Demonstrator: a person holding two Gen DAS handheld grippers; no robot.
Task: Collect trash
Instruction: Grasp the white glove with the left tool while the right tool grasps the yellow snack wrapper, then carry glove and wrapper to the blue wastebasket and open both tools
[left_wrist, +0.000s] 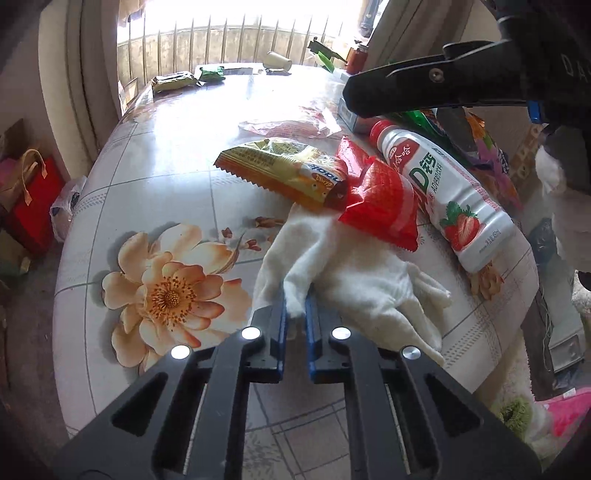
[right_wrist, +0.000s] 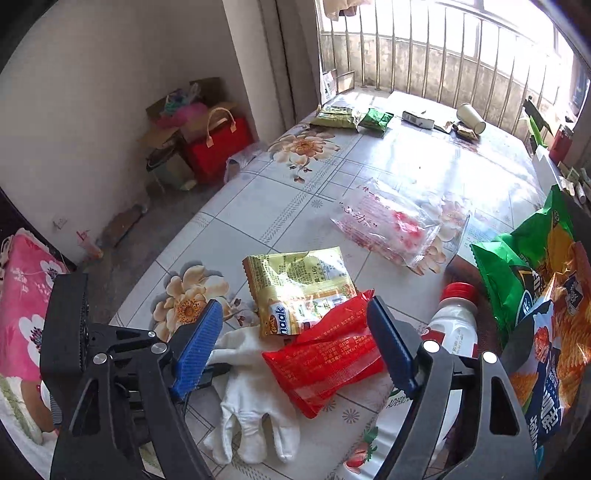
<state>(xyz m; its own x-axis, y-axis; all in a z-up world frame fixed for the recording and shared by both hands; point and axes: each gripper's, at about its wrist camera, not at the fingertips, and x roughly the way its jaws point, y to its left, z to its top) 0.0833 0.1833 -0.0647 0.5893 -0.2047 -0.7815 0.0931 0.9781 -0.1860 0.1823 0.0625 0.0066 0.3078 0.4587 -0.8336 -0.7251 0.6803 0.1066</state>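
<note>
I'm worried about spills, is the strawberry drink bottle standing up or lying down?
Lying down. The bottle rests on its side on the table, red cap still on, beside the red wrapper.

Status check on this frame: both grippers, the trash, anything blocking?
Left gripper shut on white glove. Right gripper open above red wrapper, nothing held. Red wrapper and yellow wrapper overlap the glove's far end; bottle lies beside.

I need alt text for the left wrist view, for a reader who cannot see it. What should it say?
The left gripper is shut on a fold of a white glove lying on a flower-patterned table. Beyond the glove lie a red wrapper, a yellow snack packet and a strawberry drink bottle on its side. The right gripper reaches in from the upper right.
</note>
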